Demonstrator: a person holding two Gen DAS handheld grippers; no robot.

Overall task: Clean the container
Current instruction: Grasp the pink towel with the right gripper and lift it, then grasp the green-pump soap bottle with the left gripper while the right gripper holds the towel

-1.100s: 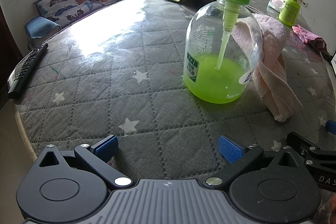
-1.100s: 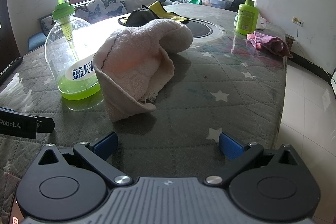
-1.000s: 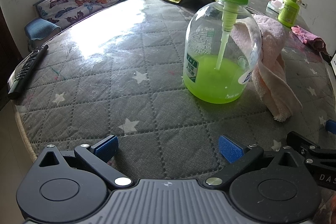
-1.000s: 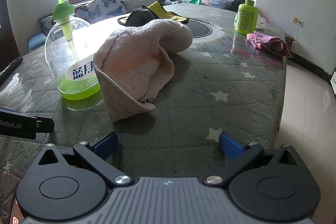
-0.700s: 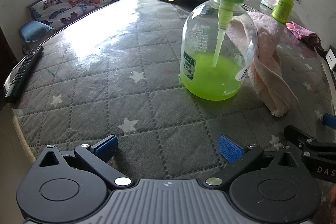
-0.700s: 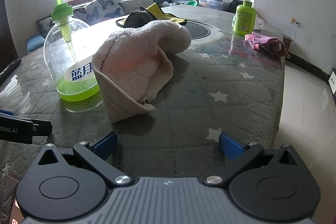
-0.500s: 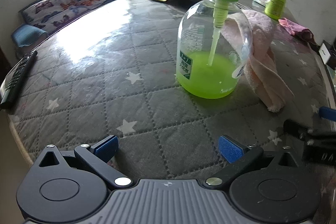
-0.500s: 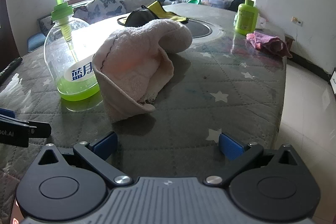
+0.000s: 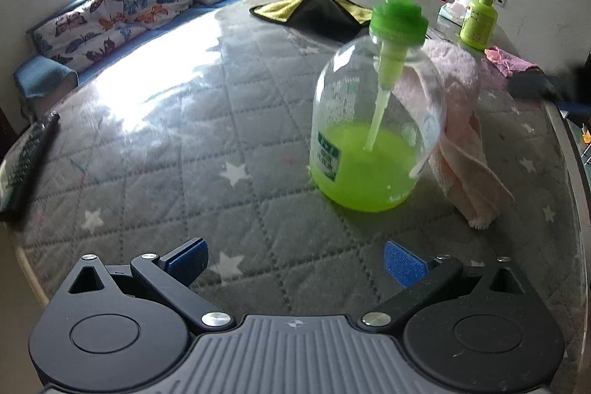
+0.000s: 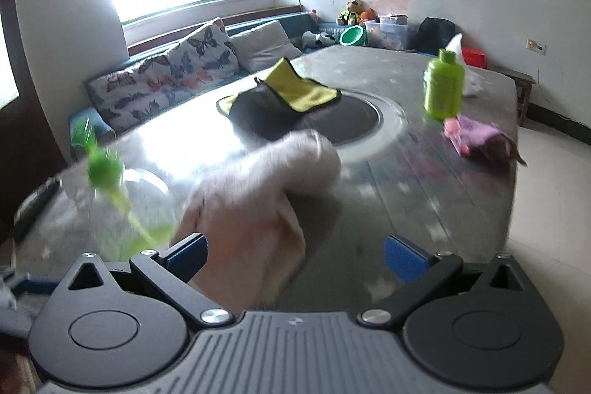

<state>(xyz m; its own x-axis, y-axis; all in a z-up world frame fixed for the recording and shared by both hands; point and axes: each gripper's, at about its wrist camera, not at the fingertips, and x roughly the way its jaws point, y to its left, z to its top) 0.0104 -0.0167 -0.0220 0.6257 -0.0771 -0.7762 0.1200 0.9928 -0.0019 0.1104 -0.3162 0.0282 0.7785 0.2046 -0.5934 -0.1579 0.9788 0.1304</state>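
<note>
The bottle [image 9: 373, 132] stands upright on the table [image 9: 229, 120], the towel [image 9: 461, 120] slumped against its far side — handy, I judge, for wiping it. Both claws are spread and hold nothing: left claw [image 9: 295, 255] faces the bottle, right claw [image 10: 294, 253] hangs over the towel [image 10: 258, 205]. A second ago the right claw sat lower and farther back — now its view is blurred with motion.

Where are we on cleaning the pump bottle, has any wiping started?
Not yet, as far as I can see. Done: the pink towel lies against the pump bottle on the table. In hand: nothing; the right gripper is open with the towel between its fingers, and the left gripper is open short of the bottle. Left: grasp both, wipe.
</note>
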